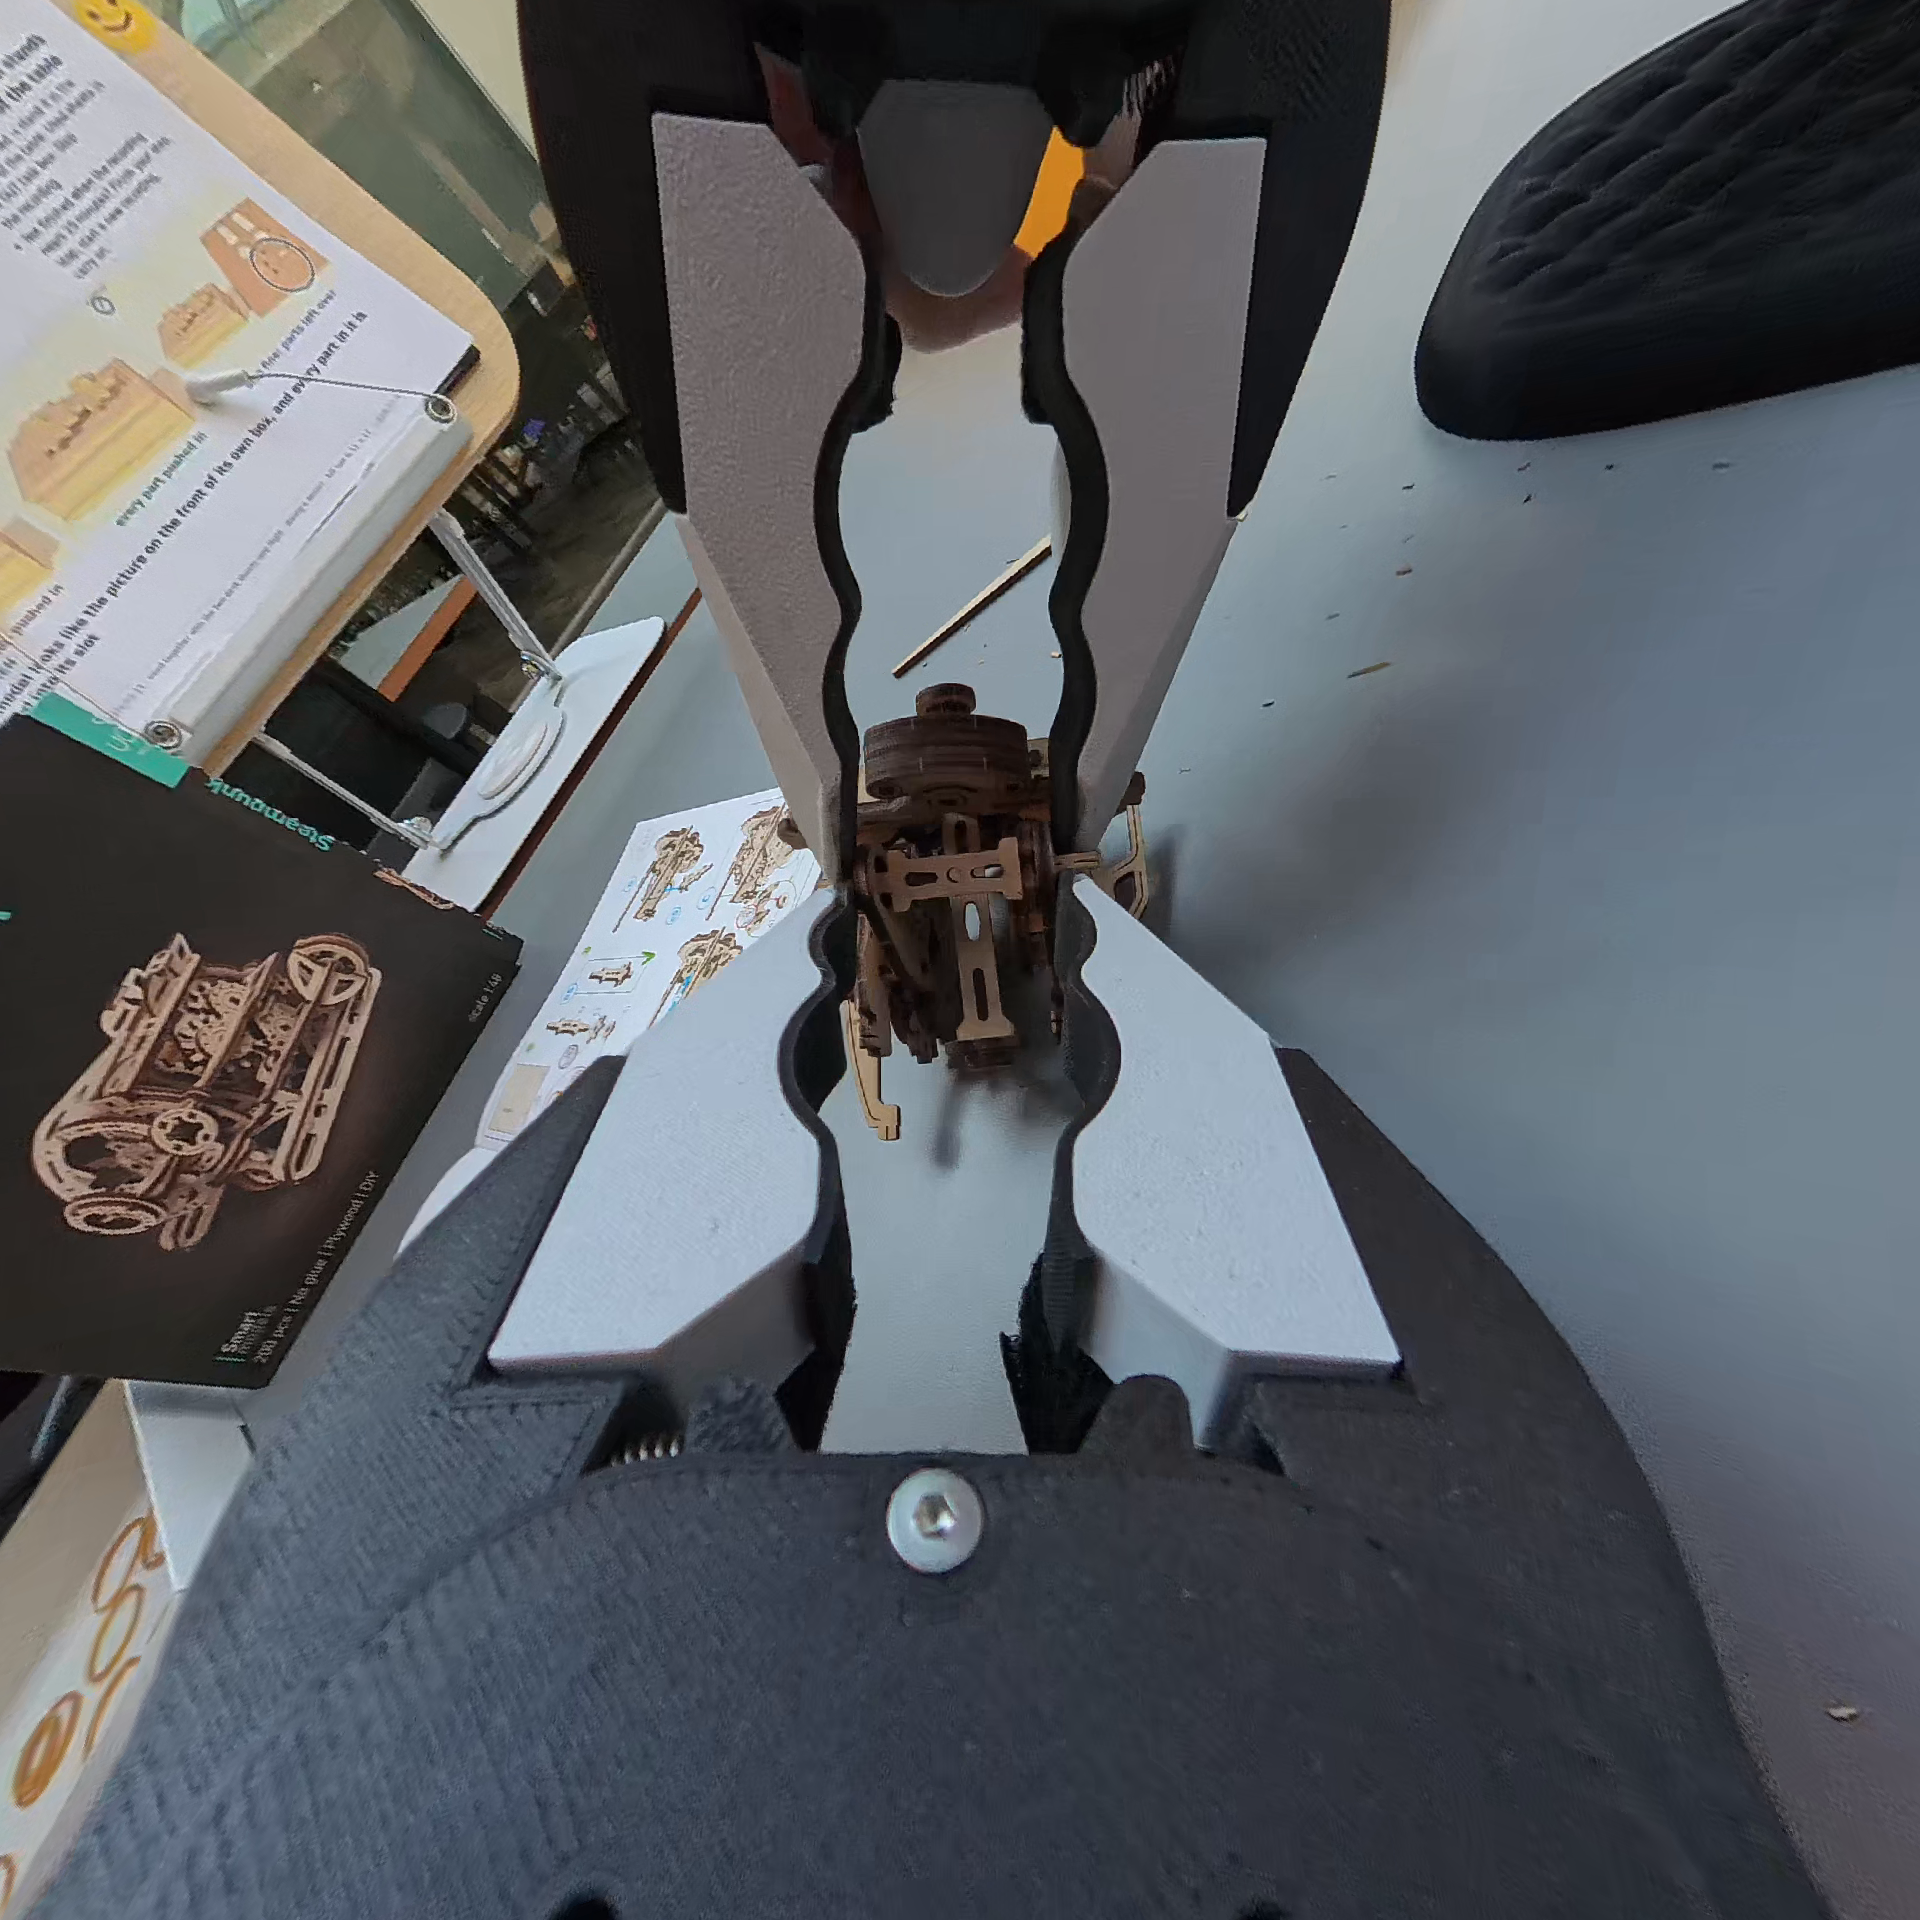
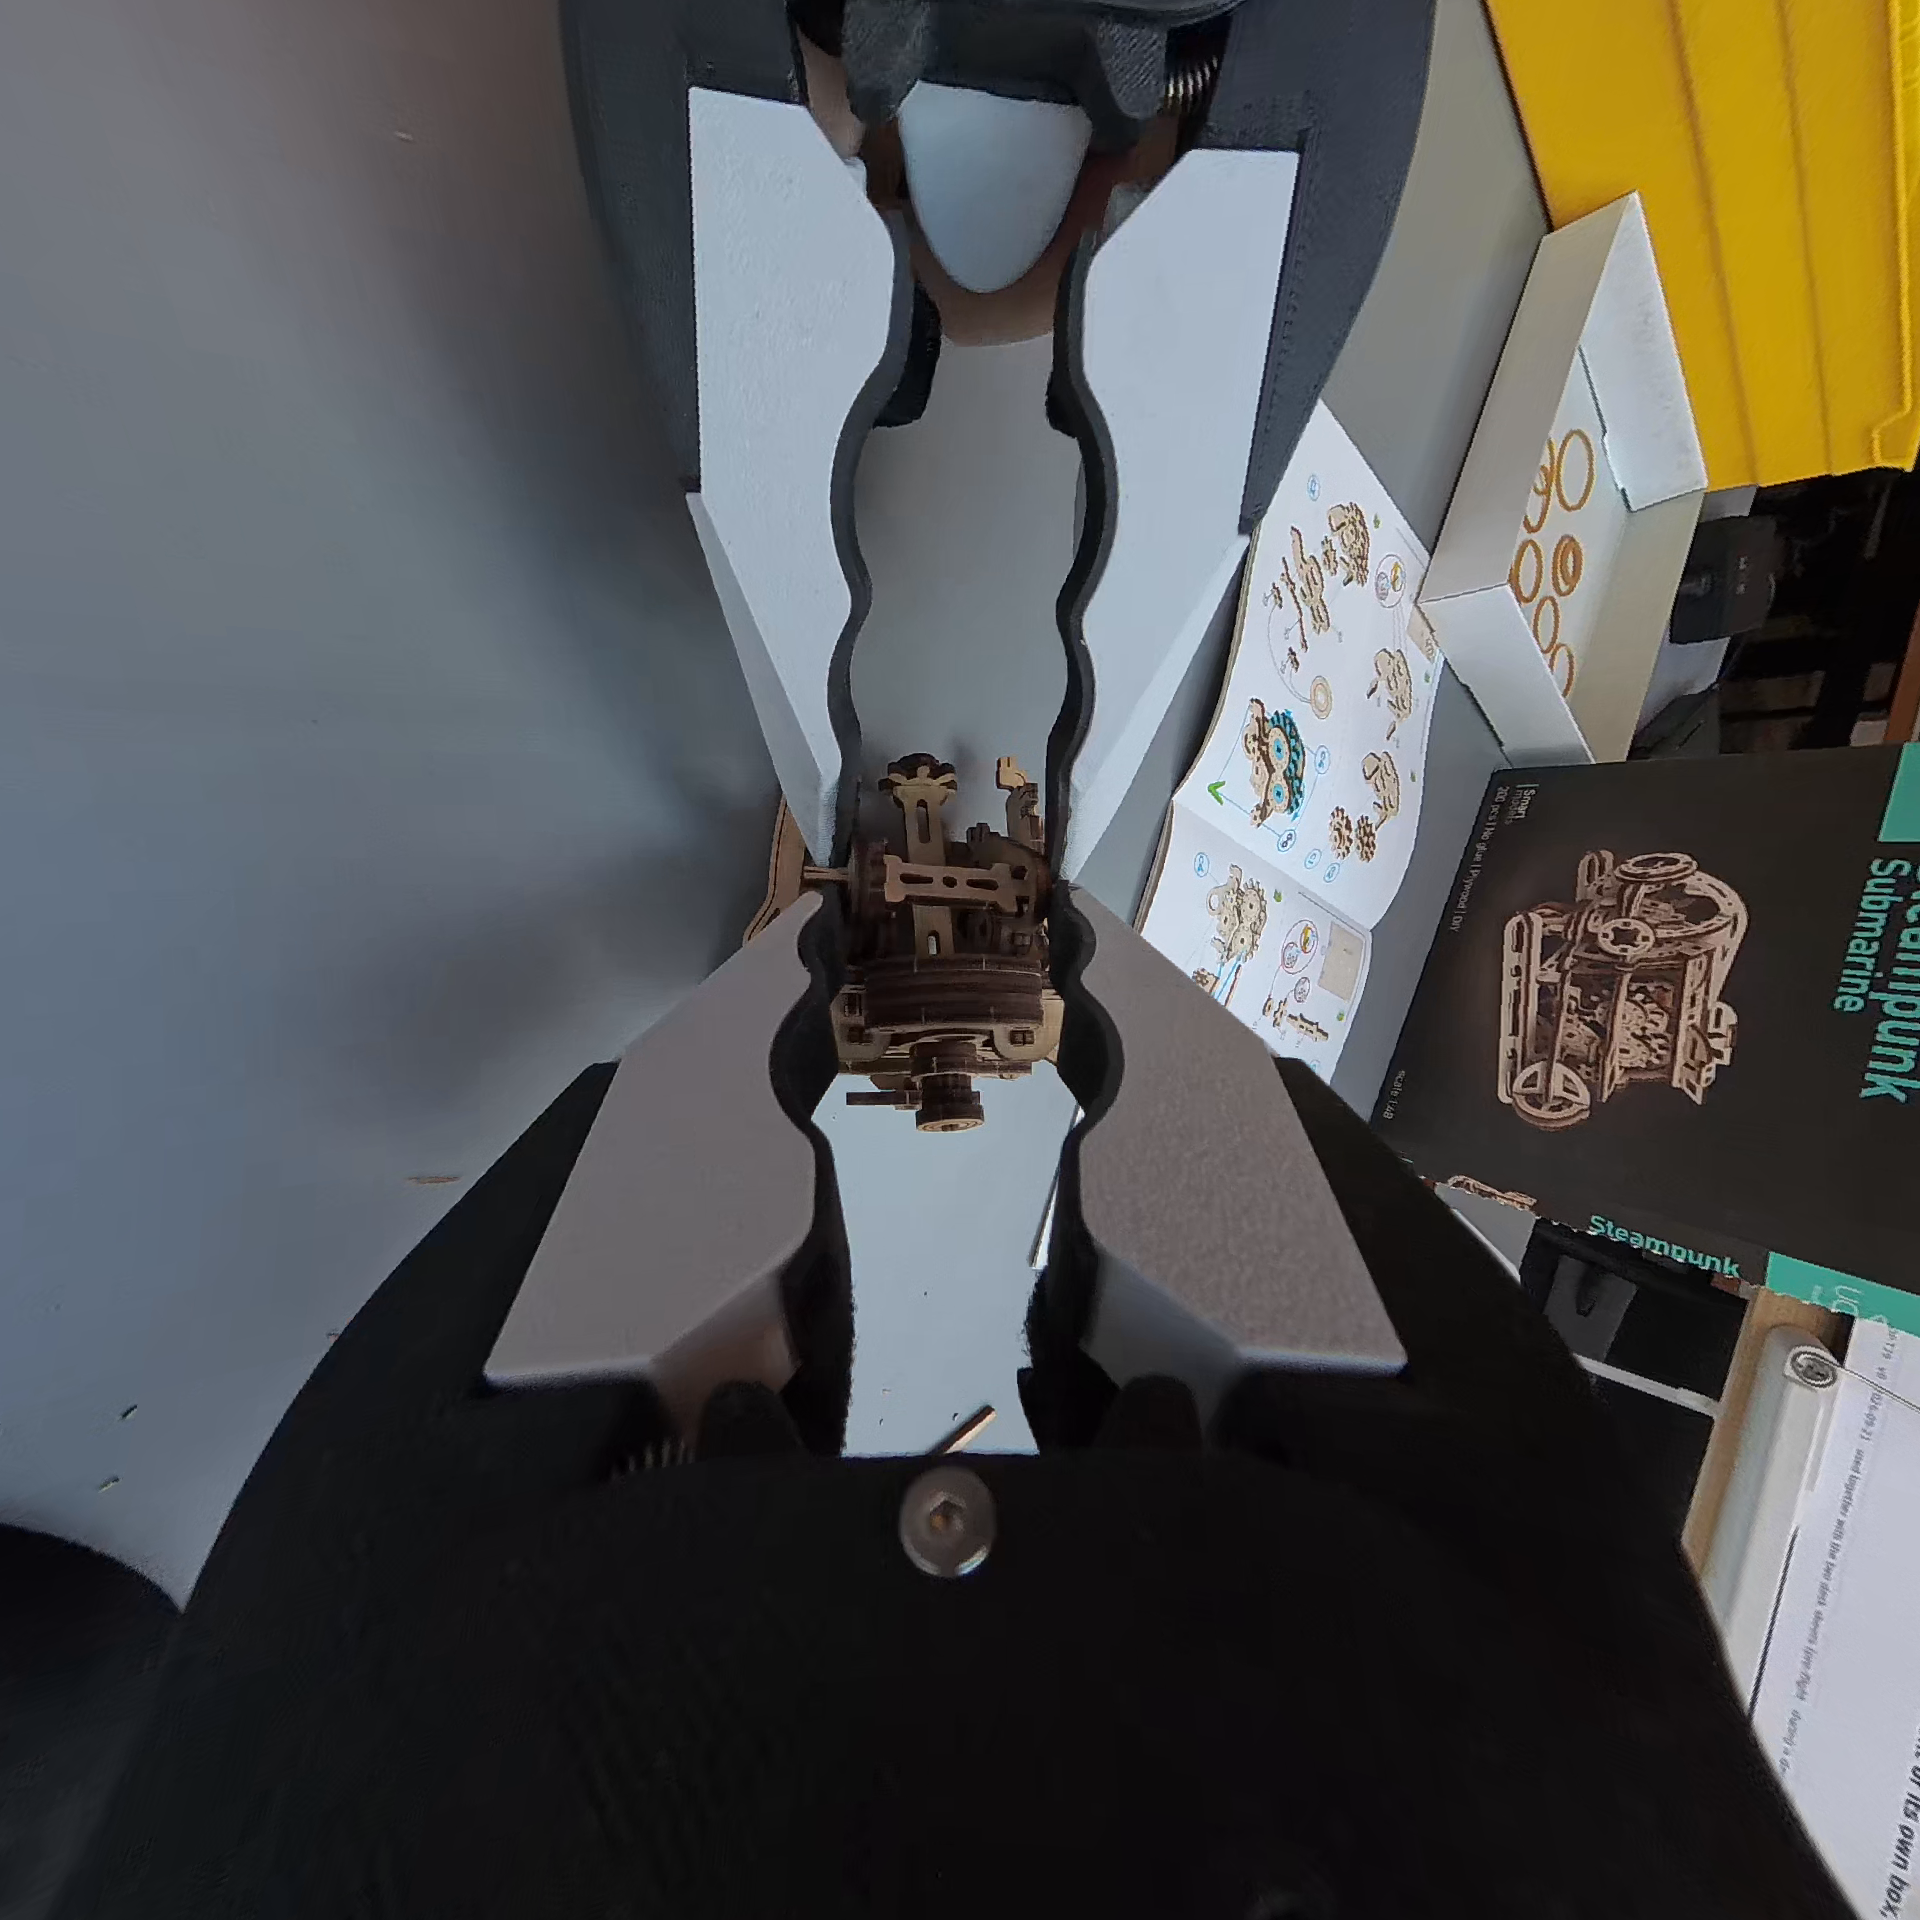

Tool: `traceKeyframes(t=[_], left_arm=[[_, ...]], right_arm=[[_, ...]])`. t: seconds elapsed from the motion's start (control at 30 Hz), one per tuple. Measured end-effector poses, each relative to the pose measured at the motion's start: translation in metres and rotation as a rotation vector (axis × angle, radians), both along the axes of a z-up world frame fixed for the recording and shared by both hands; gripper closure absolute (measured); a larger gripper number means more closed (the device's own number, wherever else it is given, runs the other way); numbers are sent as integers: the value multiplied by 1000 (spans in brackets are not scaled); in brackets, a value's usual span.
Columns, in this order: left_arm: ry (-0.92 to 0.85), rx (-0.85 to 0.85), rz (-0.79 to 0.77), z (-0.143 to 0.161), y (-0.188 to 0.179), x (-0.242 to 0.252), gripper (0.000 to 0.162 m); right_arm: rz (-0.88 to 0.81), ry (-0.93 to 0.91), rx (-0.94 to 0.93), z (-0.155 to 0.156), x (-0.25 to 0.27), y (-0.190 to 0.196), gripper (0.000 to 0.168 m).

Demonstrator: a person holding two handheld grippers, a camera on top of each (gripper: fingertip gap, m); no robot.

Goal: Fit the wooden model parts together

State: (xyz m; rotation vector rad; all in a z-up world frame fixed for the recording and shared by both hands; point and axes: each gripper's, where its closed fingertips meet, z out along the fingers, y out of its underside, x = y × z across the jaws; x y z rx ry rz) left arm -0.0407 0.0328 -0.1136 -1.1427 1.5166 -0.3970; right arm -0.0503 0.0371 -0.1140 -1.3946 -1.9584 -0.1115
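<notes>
A small wooden model assembly [image 1: 951,914] of gears, struts and a dark round drum hangs above the grey table [image 1: 1558,935]. My left gripper [image 1: 961,925] reaches in from the bottom of the left wrist view and is shut on its sides. My right gripper [image 1: 956,821] comes in from the opposite side, at the top of that view, and is shut on the same assembly near the drum. In the right wrist view the right gripper [image 2: 945,925] clamps the assembly [image 2: 935,935] from below, and the left gripper [image 2: 951,821] clamps it from above. The fingertips of the two grippers nearly meet.
A black model box [image 1: 208,1039] [image 2: 1662,987] and an open instruction booklet [image 1: 665,935] [image 2: 1309,779] lie beside the work spot. A printed sheet on a stand [image 1: 208,416], a white box of wooden rings [image 2: 1558,561], a yellow bin [image 2: 1714,208], a black cushion [image 1: 1683,229] and a loose wooden stick [image 1: 977,613] surround it. My left and right fingertips are right by each other.
</notes>
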Motion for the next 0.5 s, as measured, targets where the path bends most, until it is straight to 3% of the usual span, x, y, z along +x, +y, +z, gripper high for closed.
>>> traceKeyframes(t=[0.23, 0.5], left_arm=[[17, 208, 5, 2, -4, -1, 125], [15, 223, 7, 2, -3, -2, 125]], right_arm=[[-68, 20, 17, -4, 3, 2, 130], [-39, 16, -10, -6, 0, 3, 129]])
